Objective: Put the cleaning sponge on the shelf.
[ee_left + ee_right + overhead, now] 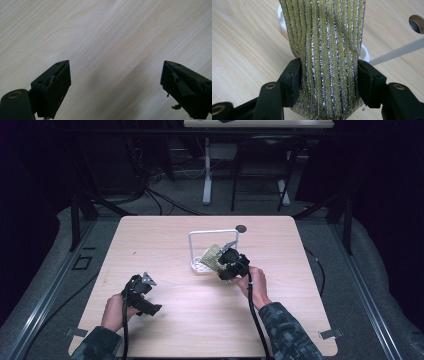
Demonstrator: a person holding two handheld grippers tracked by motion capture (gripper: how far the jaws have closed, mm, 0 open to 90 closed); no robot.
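— What's nearest?

— The left gripper (142,292), near-left on the wooden table (165,320), held in the person's left hand (116,312); its jaws stand wide apart over bare wood.

— And the right gripper (226,262)?

— Past the table's middle — its jaws are clamped on a yellow-green scouring pad with silver stripes (325,50), held over the base of a white rack (200,266).

— Anything farther?

— A dark round hole (241,228) near the far edge.
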